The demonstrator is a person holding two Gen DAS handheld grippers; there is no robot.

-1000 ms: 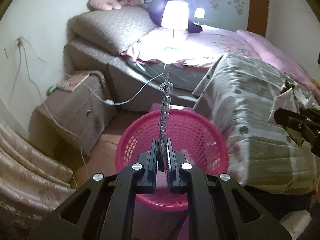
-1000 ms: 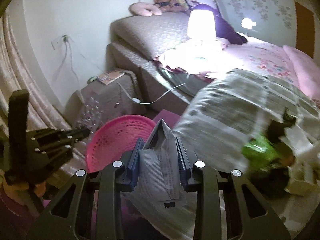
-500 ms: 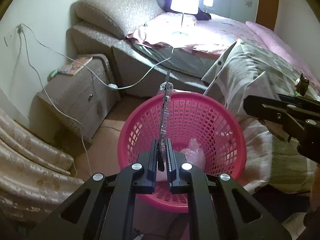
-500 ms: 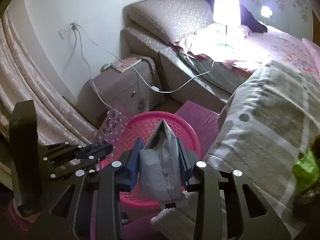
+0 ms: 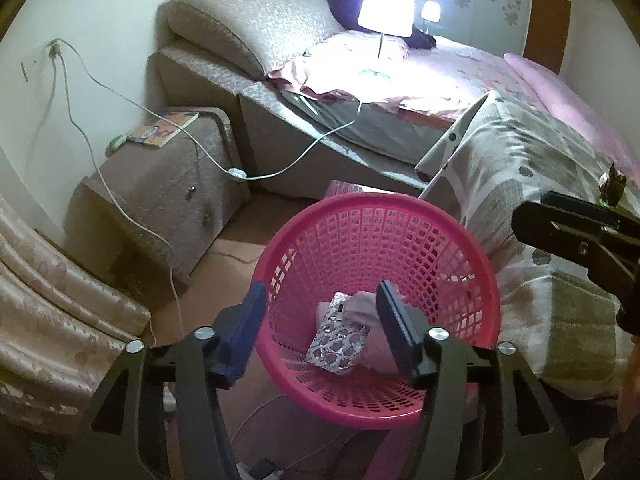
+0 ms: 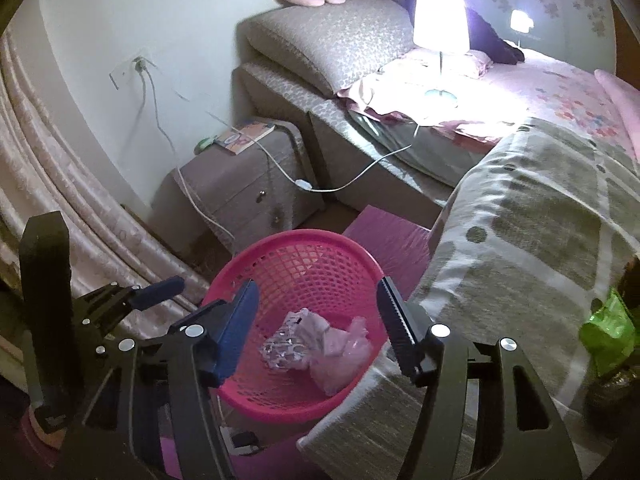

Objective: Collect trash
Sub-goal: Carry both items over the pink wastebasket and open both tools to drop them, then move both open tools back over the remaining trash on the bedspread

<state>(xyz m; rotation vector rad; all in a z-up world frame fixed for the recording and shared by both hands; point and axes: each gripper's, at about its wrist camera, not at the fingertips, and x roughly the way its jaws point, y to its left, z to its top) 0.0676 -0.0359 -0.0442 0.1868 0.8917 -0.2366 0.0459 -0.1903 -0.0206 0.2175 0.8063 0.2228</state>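
A pink mesh basket stands on the floor beside the bed. On its bottom lie a silvery blister pack and pale crumpled wrappers. My left gripper hovers over the basket with its jaws opening and nothing between them. My right gripper also hangs above the basket, jaws opening and empty. The left gripper shows at the lower left of the right wrist view. More trash, a green wrapper, lies on the blanket at the right.
A bedside cabinet with a book stands left of the basket. A white cable runs from the wall socket to the lit lamp on the bed. A grey patterned blanket hangs at the right. Curtains fill the lower left.
Both grippers have opened. The blister pack has dropped from the left one and the grey wrapper from the right one into the basket. Both hands came closer over the basket.
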